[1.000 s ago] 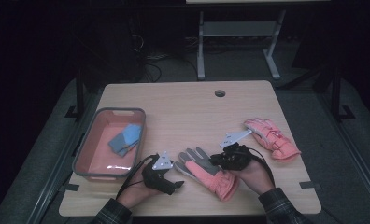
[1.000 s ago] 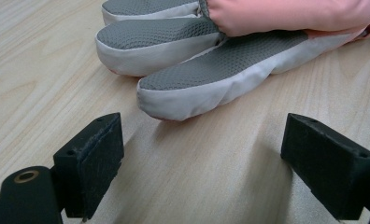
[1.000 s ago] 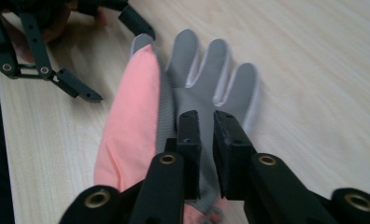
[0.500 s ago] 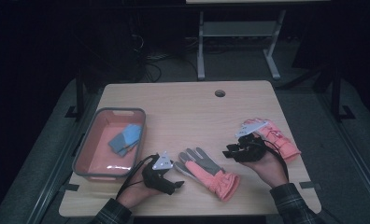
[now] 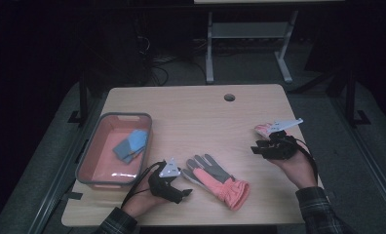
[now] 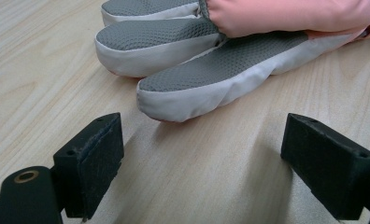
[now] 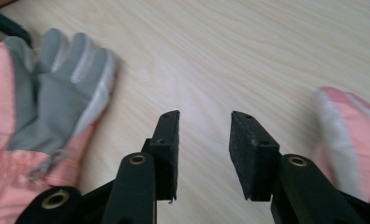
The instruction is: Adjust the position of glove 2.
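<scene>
The left gripper (image 5: 180,187) is held low at the near edge of the table (image 5: 201,112), forearm entering from 6 o'clock, wrist turned so the jaws point toward 3 o'clock. In the left gripper view its jaws are spread wide, nothing between them; the grey fingertips of the near glove (image 6: 206,77) lie just ahead, apart from both pads.

The near glove (image 5: 215,179) lies flat at table centre-front, fingers toward 10 o'clock, pink cuff toward 4 o'clock.

The right gripper (image 5: 260,146) is carried above the table's right side, hand beneath it, forearm rising from 5 o'clock, jaws directed toward 9 o'clock. In the right gripper view the jaws (image 7: 202,140) stand parted by a narrow gap with bare wood between them; nothing is gripped.

The second glove (image 5: 263,129) lies at the 3 o'clock side of the table, mostly hidden behind the right gripper; its orientation cannot be told. It is seen blurred at the right edge of the right gripper view.

A tray (image 5: 91,156) sits at 9 o'clock, with blue cloth (image 5: 131,144) inside.
</scene>
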`<action>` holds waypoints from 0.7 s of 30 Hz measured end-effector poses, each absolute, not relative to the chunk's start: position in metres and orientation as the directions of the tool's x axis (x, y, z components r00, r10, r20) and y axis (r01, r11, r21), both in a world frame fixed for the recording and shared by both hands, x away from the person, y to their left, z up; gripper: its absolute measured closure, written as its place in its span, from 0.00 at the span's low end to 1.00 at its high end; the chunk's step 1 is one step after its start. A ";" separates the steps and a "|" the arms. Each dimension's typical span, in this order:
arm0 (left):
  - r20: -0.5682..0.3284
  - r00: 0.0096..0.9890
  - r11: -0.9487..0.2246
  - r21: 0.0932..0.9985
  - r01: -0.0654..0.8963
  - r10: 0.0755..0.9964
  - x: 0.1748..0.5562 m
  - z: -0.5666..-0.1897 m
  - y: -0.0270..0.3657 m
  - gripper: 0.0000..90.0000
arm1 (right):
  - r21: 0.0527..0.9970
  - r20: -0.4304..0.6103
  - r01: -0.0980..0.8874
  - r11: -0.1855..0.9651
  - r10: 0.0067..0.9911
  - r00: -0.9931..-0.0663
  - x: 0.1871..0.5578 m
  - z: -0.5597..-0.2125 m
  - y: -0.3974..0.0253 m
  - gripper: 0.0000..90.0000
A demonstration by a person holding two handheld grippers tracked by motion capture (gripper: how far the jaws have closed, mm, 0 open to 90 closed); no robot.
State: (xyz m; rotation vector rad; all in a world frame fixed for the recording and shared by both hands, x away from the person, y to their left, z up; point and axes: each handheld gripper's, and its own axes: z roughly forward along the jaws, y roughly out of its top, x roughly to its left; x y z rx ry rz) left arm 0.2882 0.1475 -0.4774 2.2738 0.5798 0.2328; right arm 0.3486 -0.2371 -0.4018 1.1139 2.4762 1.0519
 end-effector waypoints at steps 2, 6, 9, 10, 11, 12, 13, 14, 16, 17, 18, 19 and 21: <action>-0.011 0.880 -0.605 0.722 0.335 0.475 0.288 -0.477 0.147 0.14 | 0.694 0.076 0.568 0.442 0.741 -0.668 0.351 -0.401 -0.245 0.68; -0.008 0.882 -0.610 0.719 0.332 0.472 0.289 -0.477 0.148 0.14 | 0.697 0.078 0.585 0.414 0.767 -0.636 0.357 -0.401 -0.262 0.67; -0.008 0.882 -0.610 0.720 0.332 0.471 0.289 -0.477 0.148 0.14 | 0.694 0.070 0.596 0.403 0.787 -0.613 0.360 -0.402 -0.275 0.67; -0.007 0.882 -0.610 0.720 0.331 0.471 0.289 -0.477 0.148 0.14 | 0.693 0.071 0.602 0.395 0.794 -0.603 0.361 -0.402 -0.279 0.67; -0.008 0.882 -0.610 0.720 0.332 0.471 0.289 -0.477 0.147 0.14 | 0.695 0.072 0.605 0.388 0.800 -0.596 0.362 -0.402 -0.284 0.66; -0.008 0.882 -0.610 0.720 0.332 0.471 0.289 -0.477 0.147 0.14 | 0.698 0.080 0.610 0.375 0.806 -0.587 0.364 -0.403 -0.289 0.66; -0.008 0.882 -0.610 0.720 0.332 0.471 0.289 -0.477 0.147 0.14 | 0.698 0.084 0.614 0.368 0.810 -0.581 0.366 -0.403 -0.294 0.66; -0.006 0.882 -0.610 0.720 0.331 0.471 0.289 -0.477 0.147 0.14 | 0.697 0.087 0.621 0.357 0.818 -0.569 0.367 -0.404 -0.297 0.66; -0.006 0.882 -0.611 0.719 0.331 0.471 0.289 -0.477 0.147 0.14 | 0.693 0.084 0.630 0.351 0.828 -0.554 0.370 -0.406 -0.305 0.65; -0.006 0.882 -0.612 0.719 0.331 0.471 0.289 -0.477 0.147 0.14 | 0.687 0.086 0.639 0.347 0.834 -0.545 0.371 -0.408 -0.308 0.64; -0.006 0.882 -0.611 0.719 0.331 0.471 0.289 -0.477 0.147 0.14 | 0.679 0.081 0.645 0.351 0.837 -0.541 0.372 -0.411 -0.311 0.64; -0.006 0.882 -0.612 0.719 0.331 0.471 0.289 -0.477 0.147 0.14 | 0.673 0.079 0.650 0.353 0.839 -0.538 0.373 -0.414 -0.313 0.64; -0.005 0.882 -0.612 0.719 0.330 0.470 0.289 -0.477 0.147 0.14 | 0.660 0.080 0.662 0.356 0.843 -0.532 0.375 -0.420 -0.317 0.63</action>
